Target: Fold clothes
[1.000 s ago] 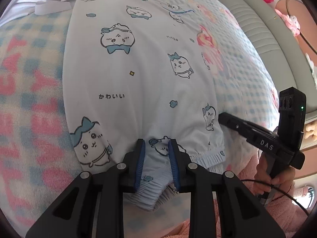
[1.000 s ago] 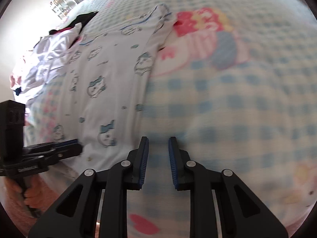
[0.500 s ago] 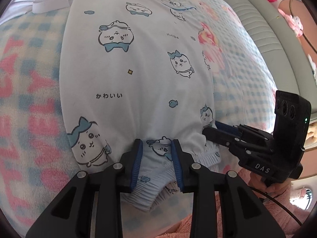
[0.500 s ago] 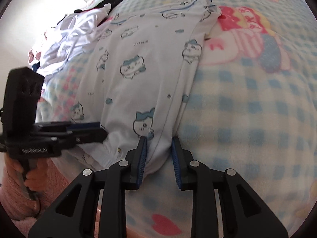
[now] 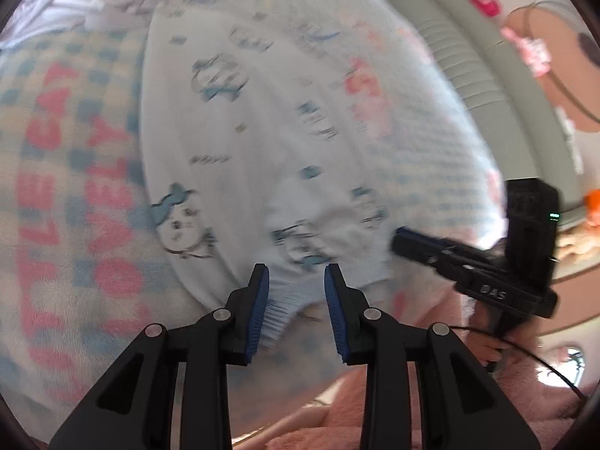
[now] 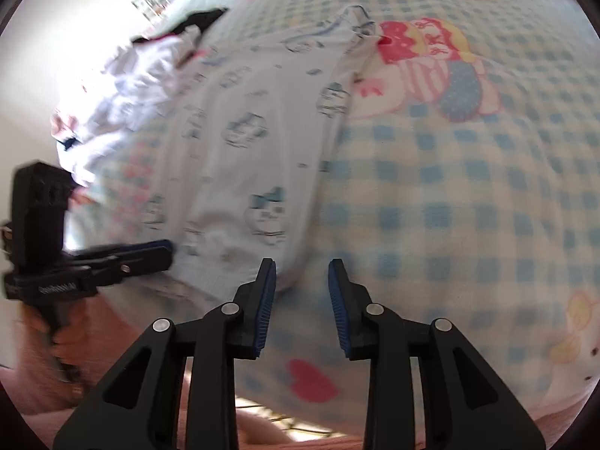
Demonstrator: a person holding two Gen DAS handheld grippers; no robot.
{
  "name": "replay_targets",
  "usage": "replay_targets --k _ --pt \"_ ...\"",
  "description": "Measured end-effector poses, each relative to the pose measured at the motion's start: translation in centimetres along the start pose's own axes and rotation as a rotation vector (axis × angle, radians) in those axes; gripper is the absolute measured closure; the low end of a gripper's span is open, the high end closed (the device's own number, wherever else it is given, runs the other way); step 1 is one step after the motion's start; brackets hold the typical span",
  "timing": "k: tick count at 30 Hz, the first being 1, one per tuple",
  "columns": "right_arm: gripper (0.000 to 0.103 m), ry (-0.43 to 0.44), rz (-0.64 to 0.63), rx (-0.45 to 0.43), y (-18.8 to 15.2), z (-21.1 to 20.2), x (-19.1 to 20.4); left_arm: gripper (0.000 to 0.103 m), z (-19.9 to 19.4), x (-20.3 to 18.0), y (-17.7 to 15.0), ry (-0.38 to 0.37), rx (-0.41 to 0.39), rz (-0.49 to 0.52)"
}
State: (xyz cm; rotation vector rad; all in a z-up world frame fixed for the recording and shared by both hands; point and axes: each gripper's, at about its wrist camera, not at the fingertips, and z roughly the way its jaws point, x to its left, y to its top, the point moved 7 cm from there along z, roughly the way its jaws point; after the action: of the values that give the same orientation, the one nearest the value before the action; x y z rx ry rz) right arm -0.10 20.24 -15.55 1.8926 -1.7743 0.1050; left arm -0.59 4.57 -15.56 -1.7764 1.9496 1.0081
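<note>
Both jaws just opened: the left gripper [image 5: 296, 288] straddles the pajama's [image 5: 232, 142] hem at bottom centre, the right gripper [image 6: 302, 285] its corner; neither is pinching, so the hem probably slips out on the lift.

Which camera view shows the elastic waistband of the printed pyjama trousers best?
The left wrist view: the ribbed waistband lies directly between the left gripper's open jaws, though blurred. The right wrist view shows only its outer corner beside the right gripper.
</note>
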Motion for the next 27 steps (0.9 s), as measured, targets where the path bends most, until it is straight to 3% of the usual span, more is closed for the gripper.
replay_targets --k 1,6,10,16,18,20,24,27 --pt "0.073 0.039 0.002 -0.011 0.4 -0.5 0.6 0.068 -0.4 -0.4 0.5 0.002 -0.019 0.007" --pt "0.073 -0.055 -0.077 -0.028 2.6 -0.6 1.3 0.066 -0.5 0.9 3.5 0.149 -0.056 0.031" --pt "0.073 -0.052 -0.086 -0.066 5.7 -0.8 0.5 0.066 -0.5 3.1 6.5 0.218 -0.079 0.024" --pt "0.073 -0.128 -0.154 -0.039 10.0 4.6 1.2 0.066 2.6 4.7 10.5 0.335 -0.076 0.090" --pt "0.073 -0.215 -0.188 0.007 9.6 7.1 0.6 0.066 3.6 6.0 10.3 0.390 -0.035 0.092" --pt "0.076 -0.285 -0.176 0.037 8.7 8.1 -1.0 0.066 3.3 7.0 9.5 0.404 -0.017 0.101" --pt "0.076 -0.213 -0.107 0.025 8.5 6.3 -2.8 0.068 0.8 8.8 8.5 0.329 -0.011 0.048" --pt "0.074 -0.143 -0.070 0.011 9.4 4.6 -3.3 0.068 -0.7 8.3 10.6 0.271 -0.060 0.043"
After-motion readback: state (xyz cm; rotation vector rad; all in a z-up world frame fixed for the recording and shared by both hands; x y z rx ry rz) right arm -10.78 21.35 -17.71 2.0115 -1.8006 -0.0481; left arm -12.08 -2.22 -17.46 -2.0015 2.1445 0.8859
